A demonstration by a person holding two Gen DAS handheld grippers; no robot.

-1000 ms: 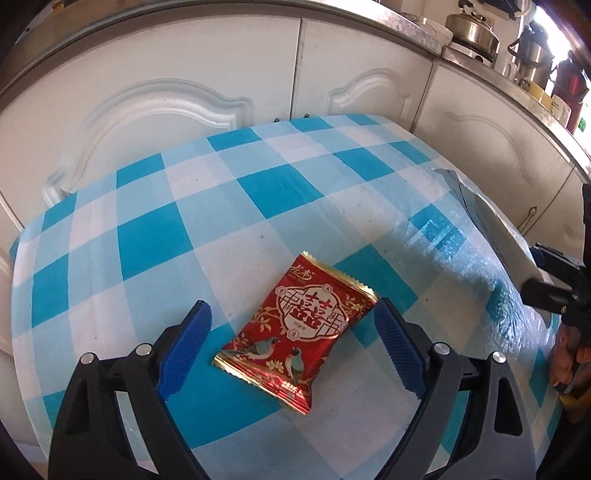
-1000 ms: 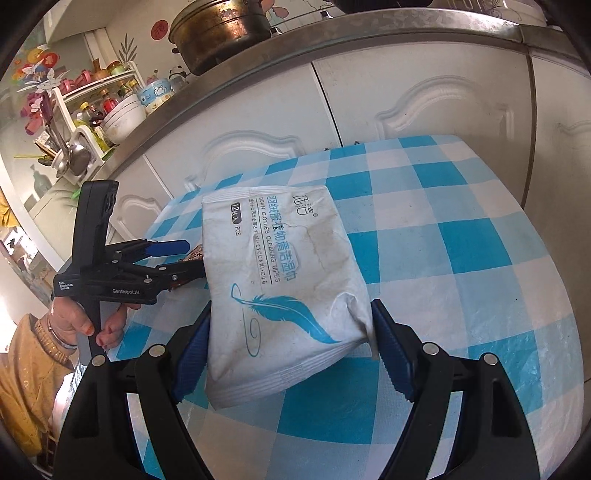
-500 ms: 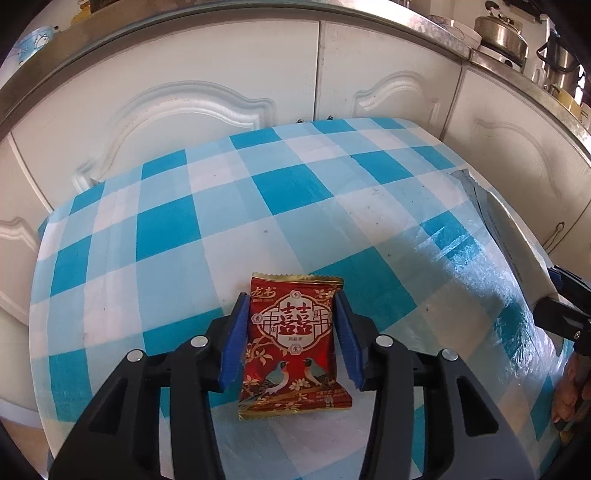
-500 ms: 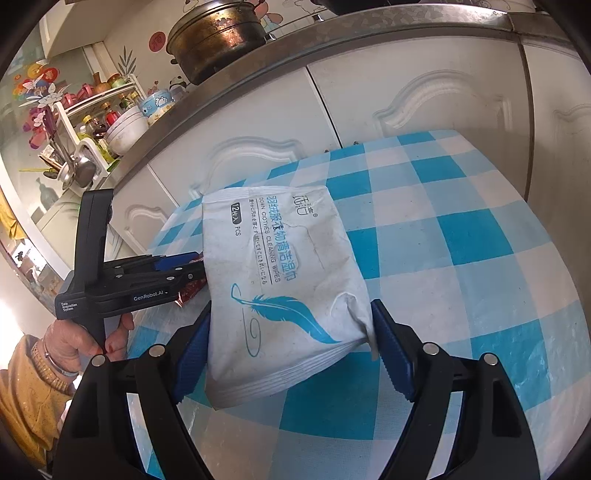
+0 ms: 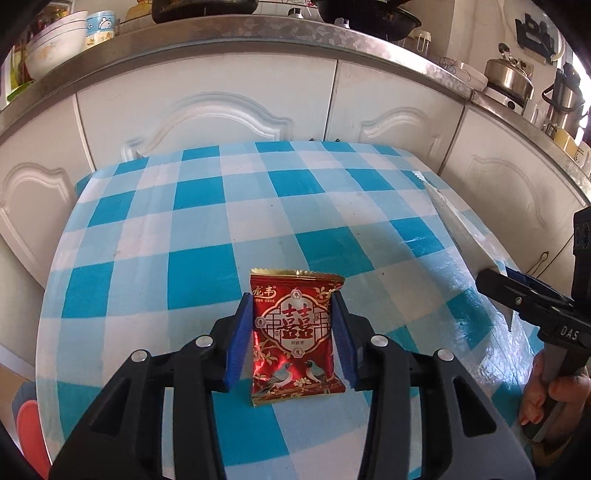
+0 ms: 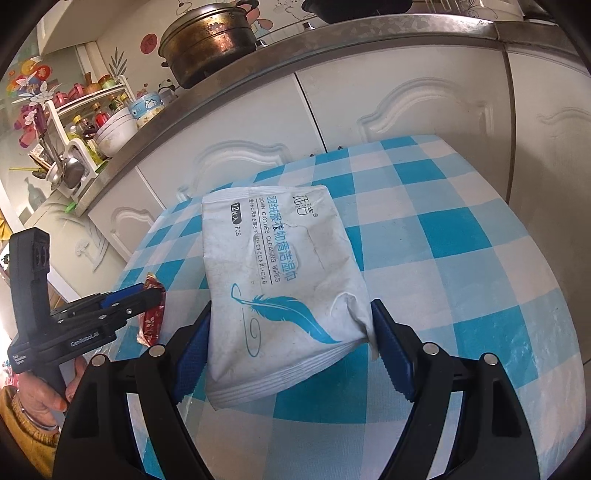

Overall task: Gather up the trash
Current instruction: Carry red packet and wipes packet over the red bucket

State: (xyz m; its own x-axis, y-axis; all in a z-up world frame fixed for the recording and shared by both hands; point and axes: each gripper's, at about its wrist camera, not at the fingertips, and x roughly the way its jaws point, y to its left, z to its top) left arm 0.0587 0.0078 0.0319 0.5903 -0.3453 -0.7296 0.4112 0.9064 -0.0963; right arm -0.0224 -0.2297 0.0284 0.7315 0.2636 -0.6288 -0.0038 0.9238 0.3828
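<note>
My left gripper (image 5: 292, 334) is shut on a red snack packet (image 5: 295, 332) with gold edges and holds it above the blue-and-white checked tablecloth (image 5: 192, 229). My right gripper (image 6: 291, 345) is shut on a white wet-wipes pack (image 6: 280, 273) with a blue feather print and holds it over the same table. In the right wrist view the left gripper (image 6: 157, 295) shows at the left with the red packet (image 6: 151, 317) between its fingers. In the left wrist view the wipes pack (image 5: 461, 232) shows edge-on at the right.
White cabinet doors (image 5: 207, 110) stand right behind the table under a steel counter edge (image 5: 258, 33). Bowls (image 5: 51, 44), a kettle (image 5: 509, 77) and a large metal pot (image 6: 210, 40) sit on the counter. A red object (image 5: 31, 432) lies low at the left.
My left gripper closed on the red packet and lifted it off the cloth, and the view rose. My right gripper kept holding the wipes pack almost still.
</note>
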